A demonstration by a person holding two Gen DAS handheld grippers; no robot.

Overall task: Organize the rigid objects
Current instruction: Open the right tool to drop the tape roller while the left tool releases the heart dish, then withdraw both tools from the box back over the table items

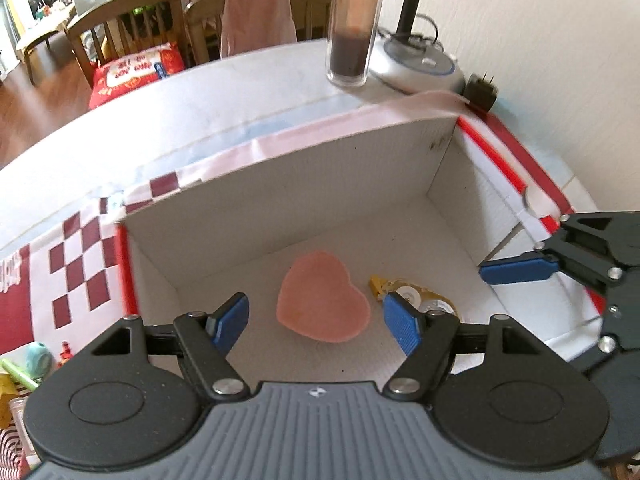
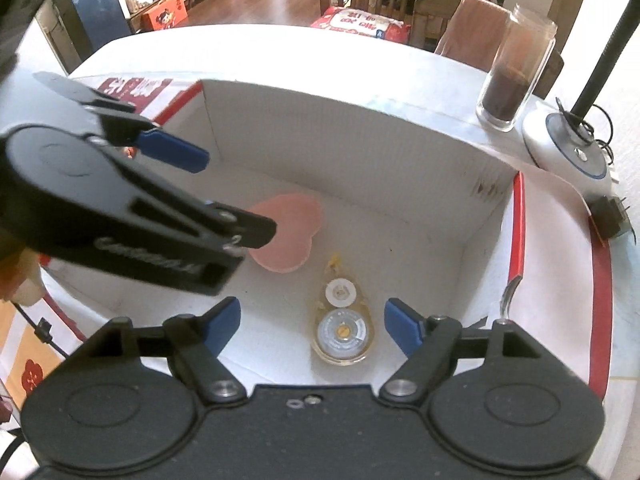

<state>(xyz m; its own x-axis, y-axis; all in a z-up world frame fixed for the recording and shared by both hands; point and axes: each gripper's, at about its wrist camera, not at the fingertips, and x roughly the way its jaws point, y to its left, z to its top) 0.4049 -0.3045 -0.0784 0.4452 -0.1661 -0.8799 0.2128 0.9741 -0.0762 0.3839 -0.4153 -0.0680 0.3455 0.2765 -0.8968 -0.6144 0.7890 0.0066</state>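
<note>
A pink heart-shaped dish (image 1: 323,298) lies on the floor of an open white cardboard box (image 1: 304,184). A yellow clear correction-tape dispenser (image 1: 416,294) lies beside it to the right. My left gripper (image 1: 316,322) is open and empty, hovering above the box over the heart dish. In the right wrist view the heart dish (image 2: 290,236) is partly hidden by the left gripper (image 2: 224,196), and the tape dispenser (image 2: 342,324) lies between my right gripper's fingers. My right gripper (image 2: 312,326) is open and empty above the box; it shows at the right edge of the left wrist view (image 1: 520,270).
A tall glass jar with dark contents (image 1: 352,28) and a lamp base (image 1: 420,66) stand on the table behind the box, with a black plug adapter (image 1: 480,90). Small toys (image 1: 36,360) lie left of the box. Wooden chairs (image 1: 128,20) stand beyond the table.
</note>
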